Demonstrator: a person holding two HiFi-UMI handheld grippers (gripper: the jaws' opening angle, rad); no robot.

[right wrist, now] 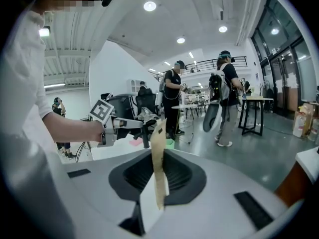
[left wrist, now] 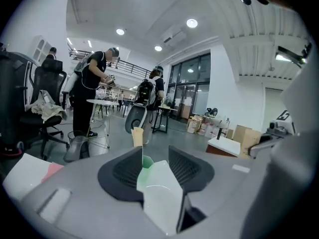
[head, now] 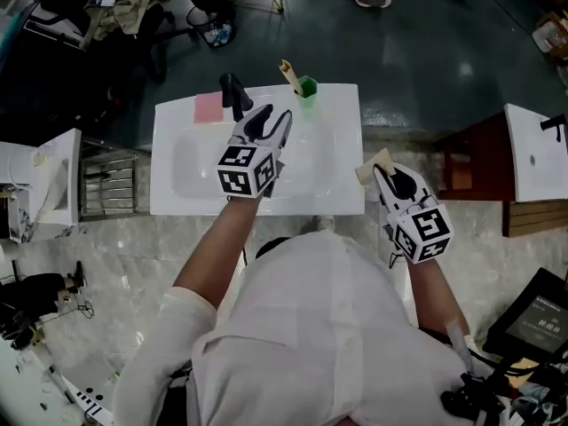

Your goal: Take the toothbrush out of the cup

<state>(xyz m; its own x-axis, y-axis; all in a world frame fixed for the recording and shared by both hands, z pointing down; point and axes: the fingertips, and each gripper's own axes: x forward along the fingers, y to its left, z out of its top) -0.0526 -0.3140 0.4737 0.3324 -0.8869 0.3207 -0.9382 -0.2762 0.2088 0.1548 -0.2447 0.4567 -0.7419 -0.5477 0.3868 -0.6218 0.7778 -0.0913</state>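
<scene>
A green cup (head: 306,86) stands at the far edge of the white sink (head: 169,122), with a tan toothbrush (head: 287,71) leaning out of it. My left gripper (head: 275,116) hovers over the basin a short way in front of the cup, open and empty. In the left gripper view the cup (left wrist: 147,162) and the toothbrush (left wrist: 137,135) show through the gap of the left gripper (left wrist: 154,154), apart from the pads. My right gripper (head: 380,170), off the sink's near right corner, is shut on a second tan toothbrush (right wrist: 158,158).
A black faucet (head: 232,91) and a pink pad (head: 209,107) sit on the sink's far left rim. A brown cabinet (head: 470,162) and another white sink (head: 532,167) stand to the right. People (left wrist: 92,93) and an office chair (left wrist: 45,113) are in the room beyond.
</scene>
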